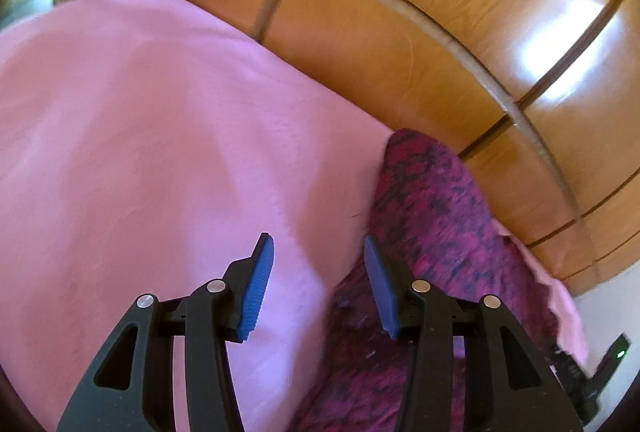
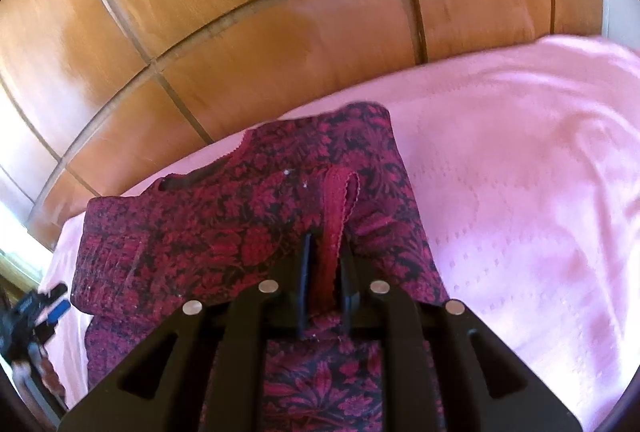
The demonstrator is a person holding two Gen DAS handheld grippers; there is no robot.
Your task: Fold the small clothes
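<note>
A small dark red garment with a black floral print lies on a pink cloth. My right gripper is shut on the garment's red lace-trimmed strap, which loops up from between the fingers. In the left wrist view the same garment lies at the right, near the cloth's edge. My left gripper is open and empty above the boundary of the pink cloth and the garment, its right blue pad over the garment. The left gripper also shows at the far left of the right wrist view.
The pink cloth covers a raised surface whose edge drops to a brown tiled floor, also in the left wrist view. A black device with a green light shows at the lower right of the left wrist view.
</note>
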